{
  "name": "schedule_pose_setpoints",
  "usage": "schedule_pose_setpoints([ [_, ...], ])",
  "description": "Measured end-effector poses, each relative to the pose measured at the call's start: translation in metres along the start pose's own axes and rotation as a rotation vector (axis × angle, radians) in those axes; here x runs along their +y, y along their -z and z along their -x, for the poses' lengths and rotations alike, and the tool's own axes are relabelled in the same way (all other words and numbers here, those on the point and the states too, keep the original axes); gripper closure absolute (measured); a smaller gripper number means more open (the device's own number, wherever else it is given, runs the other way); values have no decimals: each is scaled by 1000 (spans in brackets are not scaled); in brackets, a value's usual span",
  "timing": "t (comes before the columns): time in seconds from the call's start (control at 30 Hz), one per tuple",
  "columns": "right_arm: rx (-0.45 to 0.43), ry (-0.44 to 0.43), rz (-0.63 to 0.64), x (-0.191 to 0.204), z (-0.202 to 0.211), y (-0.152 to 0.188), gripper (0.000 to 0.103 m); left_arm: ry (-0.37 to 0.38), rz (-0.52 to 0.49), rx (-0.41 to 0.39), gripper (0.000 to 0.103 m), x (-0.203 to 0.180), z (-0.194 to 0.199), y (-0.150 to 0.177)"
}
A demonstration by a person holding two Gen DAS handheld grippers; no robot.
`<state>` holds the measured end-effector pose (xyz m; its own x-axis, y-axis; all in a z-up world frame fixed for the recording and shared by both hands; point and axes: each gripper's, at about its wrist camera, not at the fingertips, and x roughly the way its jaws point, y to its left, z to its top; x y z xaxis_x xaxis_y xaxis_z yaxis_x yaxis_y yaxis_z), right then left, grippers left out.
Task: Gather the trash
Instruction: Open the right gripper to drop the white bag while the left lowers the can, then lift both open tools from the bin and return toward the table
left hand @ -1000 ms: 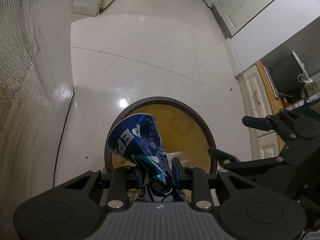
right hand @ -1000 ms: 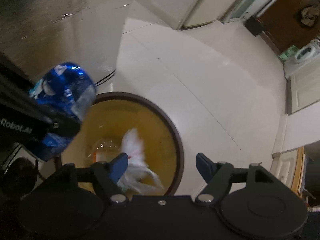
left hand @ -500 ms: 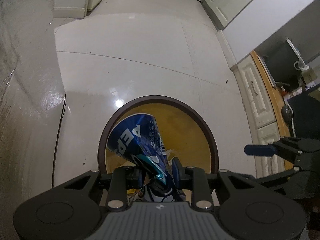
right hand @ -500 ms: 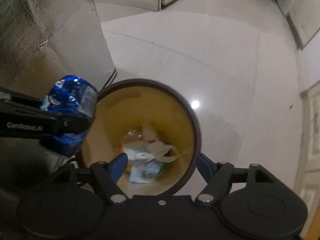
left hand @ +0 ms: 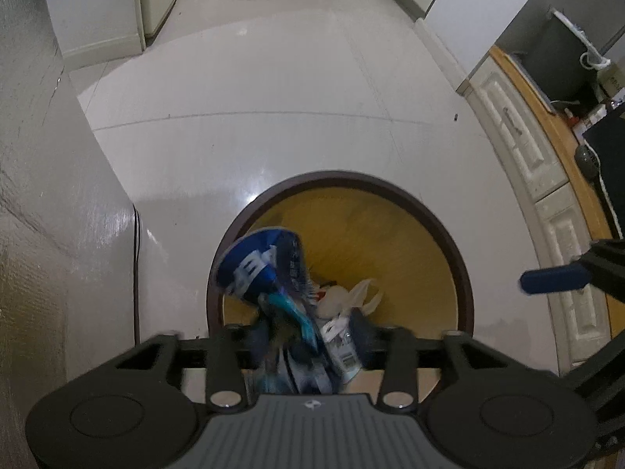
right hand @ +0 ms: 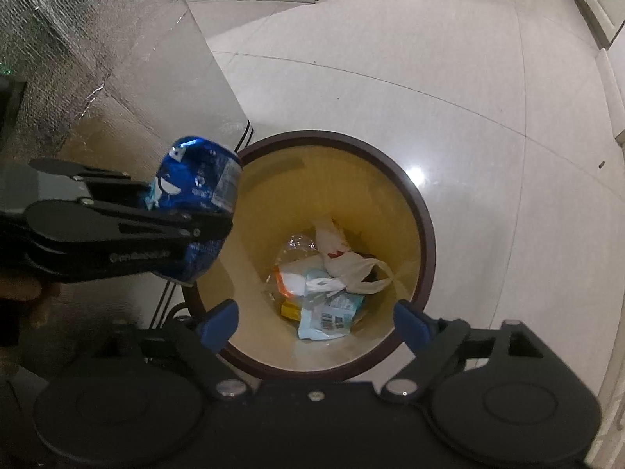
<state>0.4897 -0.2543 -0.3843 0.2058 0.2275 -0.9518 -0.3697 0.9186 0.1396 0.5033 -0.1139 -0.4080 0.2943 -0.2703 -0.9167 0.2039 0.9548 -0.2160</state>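
A round bin with a brown rim (left hand: 351, 178) and yellow inside stands on the floor below both grippers. My left gripper (left hand: 312, 332) hangs over its near left edge, jaws opening. A crushed blue Pepsi can (left hand: 265, 269) is still between the fingers, blurred and slipping, and the pads no longer pinch it. The right wrist view shows the same can (right hand: 195, 195) at the left gripper (right hand: 218, 211), beside the bin's rim (right hand: 425, 242). My right gripper (right hand: 316, 322) is over the bin, jaws opening wide with nothing between them. Its blue fingertip (left hand: 554, 281) shows at the right.
Inside the bin lie a white plastic bag (right hand: 351, 265) and several packets (right hand: 328, 312). A silver foil-covered wall (right hand: 97, 78) stands close on the left, with a black cable (left hand: 136, 273) at its foot. White cabinets (left hand: 515, 136) line the right. A hand (right hand: 23, 293) holds the left gripper.
The left jaws have spread and the can, held sharp before, now blurs and sags between them. The right jaws have widened. The white bag has settled in the bin.
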Motion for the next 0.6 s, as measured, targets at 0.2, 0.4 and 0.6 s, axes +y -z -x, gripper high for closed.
schedule_pose_setpoints([
  [0.2, -15, 0, -36, -6, -1, 4, 0, -40, -11, 18, 28, 2, 0, -2],
  [0.4, -29, 11, -95, -15, 3, 10, 0, -66, -11, 48, 22, 4, 0, -1],
  [0.6, -33, 38, -119, -19, 6, 20, 0, -74, -27, 62, 13, 1, 5, 0],
])
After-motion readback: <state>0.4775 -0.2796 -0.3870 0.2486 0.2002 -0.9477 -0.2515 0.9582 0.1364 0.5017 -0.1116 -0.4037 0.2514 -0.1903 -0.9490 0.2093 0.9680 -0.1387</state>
